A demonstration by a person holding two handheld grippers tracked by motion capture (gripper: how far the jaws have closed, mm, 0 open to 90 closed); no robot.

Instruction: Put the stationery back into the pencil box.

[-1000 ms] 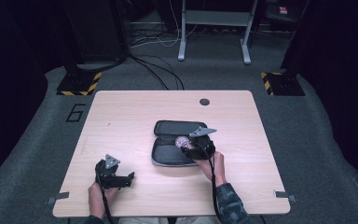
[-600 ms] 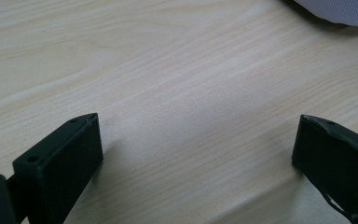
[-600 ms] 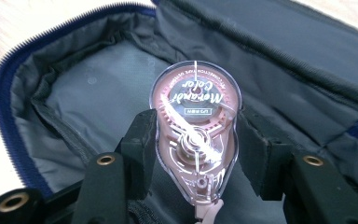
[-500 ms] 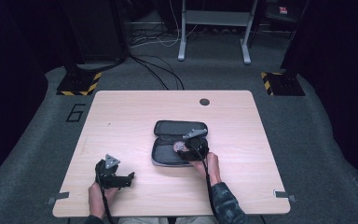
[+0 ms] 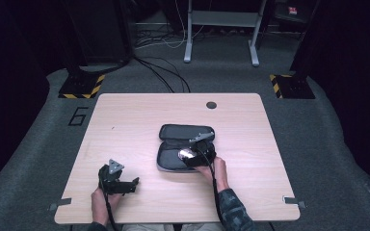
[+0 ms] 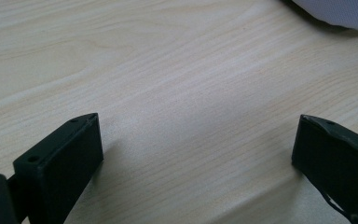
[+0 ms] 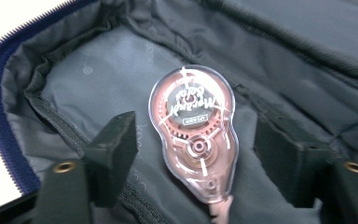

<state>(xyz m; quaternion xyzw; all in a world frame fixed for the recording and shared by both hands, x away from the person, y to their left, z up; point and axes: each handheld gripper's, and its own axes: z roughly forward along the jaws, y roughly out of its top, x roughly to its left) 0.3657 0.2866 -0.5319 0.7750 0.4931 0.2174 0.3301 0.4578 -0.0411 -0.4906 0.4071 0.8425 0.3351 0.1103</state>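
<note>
Inside the open pouch (image 7: 98, 70) lies a correction tape dispenser (image 7: 193, 130): judged light, rigid, slippery plastic. Right gripper (image 7: 193, 163) jaws, just opened, stand clear either side; its flat flanks look best to grip.

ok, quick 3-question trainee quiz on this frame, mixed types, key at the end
1. True or false: the correction tape dispenser lies inside the open pencil case.
2. Which gripper is over the pencil case? A) left gripper B) right gripper
3. What lies under the left gripper's jaws?

Key:
1. True. It rests on the grey lining, between the jaws of the right gripper, which have just been opening and do not press on it.
2. B. In the high view the right gripper is at the case; the left gripper is off to the side.
3. Bare wooden table; jaws wide apart.
</note>
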